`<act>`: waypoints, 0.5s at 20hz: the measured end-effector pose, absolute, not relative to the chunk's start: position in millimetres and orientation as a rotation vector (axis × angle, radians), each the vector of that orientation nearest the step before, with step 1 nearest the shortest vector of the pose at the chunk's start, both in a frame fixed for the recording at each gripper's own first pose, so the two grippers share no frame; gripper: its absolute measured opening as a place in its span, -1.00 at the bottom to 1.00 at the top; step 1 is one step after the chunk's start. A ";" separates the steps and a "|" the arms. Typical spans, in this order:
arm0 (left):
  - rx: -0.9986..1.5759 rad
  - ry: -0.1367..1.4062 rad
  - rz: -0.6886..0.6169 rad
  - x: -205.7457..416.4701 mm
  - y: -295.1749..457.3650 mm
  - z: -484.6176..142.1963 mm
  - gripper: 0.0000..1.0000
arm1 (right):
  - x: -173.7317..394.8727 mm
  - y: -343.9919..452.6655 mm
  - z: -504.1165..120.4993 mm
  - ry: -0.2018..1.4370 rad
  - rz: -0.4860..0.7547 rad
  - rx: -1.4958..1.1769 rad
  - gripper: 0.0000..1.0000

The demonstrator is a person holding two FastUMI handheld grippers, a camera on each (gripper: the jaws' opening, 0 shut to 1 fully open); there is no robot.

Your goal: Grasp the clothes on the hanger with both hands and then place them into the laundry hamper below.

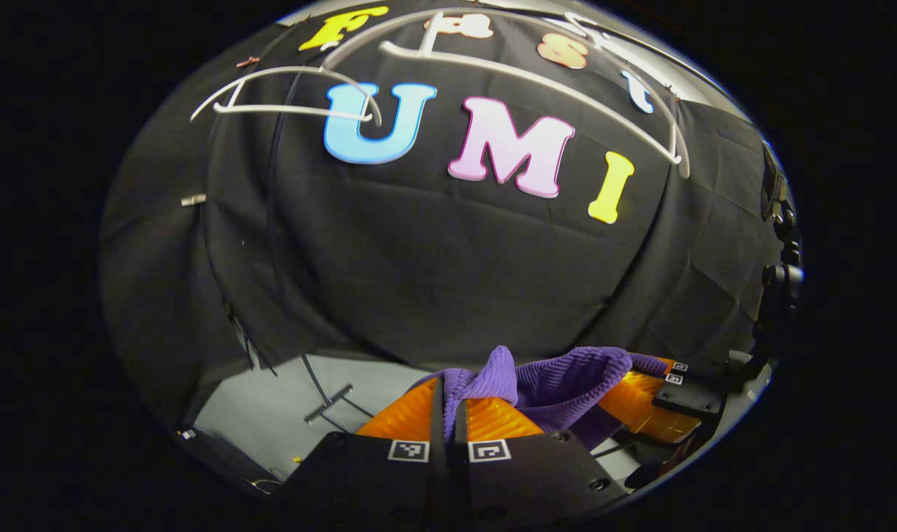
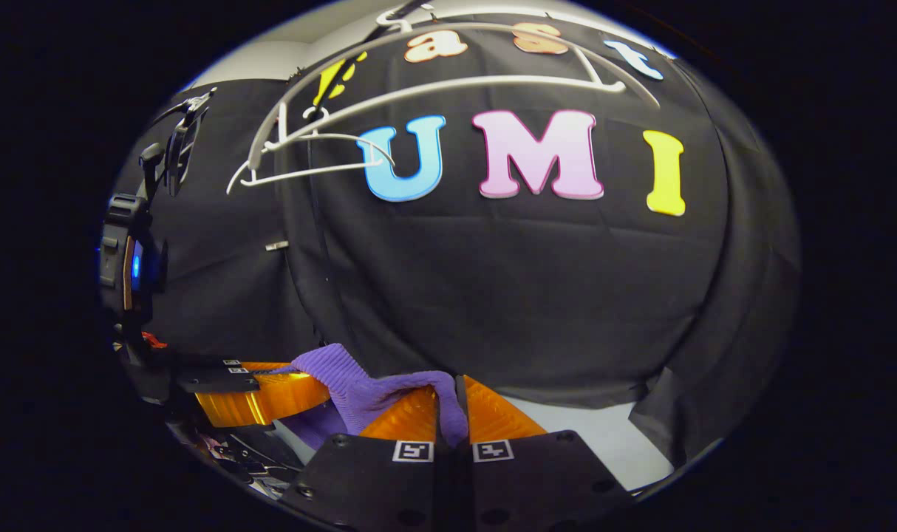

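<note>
Garment: purple ribbed knit, soft and probably light, off the white hangers, slung between both tools. Left gripper and right gripper each pinch an edge; hold at folds, expect sagging.

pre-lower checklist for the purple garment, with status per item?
1. Left gripper shut on the purple garment: ok, fabric pinched between its fingers.
2. Right gripper shut on the garment: ok, cloth wedged between its closed fingers.
3. Garment off the white hangers: ok, they hang bare above.
4. Cloth spanning both grippers without snagging: ok, it bridges across freely.
5. Laundry hamper position under the garment: cannot tell.
6. How much fabric hangs below the grippers: cannot tell.
</note>
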State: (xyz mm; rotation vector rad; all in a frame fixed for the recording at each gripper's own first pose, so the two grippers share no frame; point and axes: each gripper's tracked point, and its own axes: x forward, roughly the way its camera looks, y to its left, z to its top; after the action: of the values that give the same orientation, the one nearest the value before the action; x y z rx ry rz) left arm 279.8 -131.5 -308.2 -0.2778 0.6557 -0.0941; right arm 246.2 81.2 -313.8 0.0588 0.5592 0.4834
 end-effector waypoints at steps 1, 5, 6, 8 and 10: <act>-0.283 0.692 -0.098 275.7 -134.1 -323.3 -0.90 | 242.6 77.7 -326.9 0.590 0.485 0.059 -0.91; -0.280 0.817 -0.096 267.4 -142.9 -373.0 -0.90 | 230.2 70.9 -378.8 0.714 0.478 0.042 -0.91; -0.286 0.863 -0.097 262.7 -145.3 -383.6 -0.90 | 226.0 70.6 -391.0 0.756 0.479 0.041 -0.91; -0.293 0.940 -0.088 263.0 -143.6 -417.4 -0.90 | 218.7 68.8 -419.6 0.837 0.476 0.021 -0.91; -0.295 1.008 -0.080 256.9 -146.2 -439.8 -0.90 | 209.5 65.5 -442.5 0.908 0.463 0.001 -0.90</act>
State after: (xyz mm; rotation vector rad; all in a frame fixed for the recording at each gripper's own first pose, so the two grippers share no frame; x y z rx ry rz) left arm 256.9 -146.2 -439.8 -0.2950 1.0079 -0.0797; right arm 209.5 65.5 -442.5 0.0009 0.9083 0.4625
